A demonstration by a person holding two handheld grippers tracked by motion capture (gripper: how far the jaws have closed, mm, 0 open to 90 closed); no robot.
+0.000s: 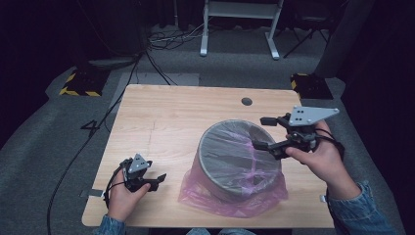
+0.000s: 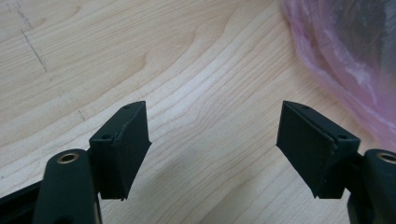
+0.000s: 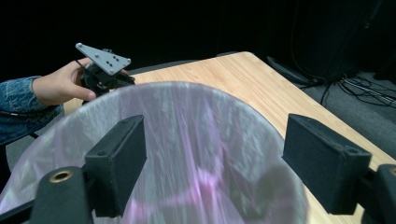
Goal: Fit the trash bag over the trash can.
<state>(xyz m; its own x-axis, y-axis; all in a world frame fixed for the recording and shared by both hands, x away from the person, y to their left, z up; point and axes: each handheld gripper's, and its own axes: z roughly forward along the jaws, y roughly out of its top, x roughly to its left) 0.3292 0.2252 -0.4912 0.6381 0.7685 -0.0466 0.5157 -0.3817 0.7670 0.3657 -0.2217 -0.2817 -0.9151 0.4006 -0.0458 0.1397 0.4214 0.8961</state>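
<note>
Pink-lined bin (image 1: 238,161), right tool (image 1: 268,133) wide open over its rim, left tool (image 1: 157,180) open, empty

Three cameras, one table (image 1: 161,112).
High view looks down; gripper views sit close, sharing the pink-lined bin (image 1: 240,159) (image 3: 196,154).

A light wooden table (image 1: 161,122) with a round cable hole (image 1: 247,101) stands on grey carpet (image 1: 39,142). Beyond it are a white metal desk frame (image 1: 240,24), loose black cables (image 1: 171,36) and two yellow-and-black striped blocks (image 1: 80,83), perhaps floor weights. The surroundings are dark.
</note>
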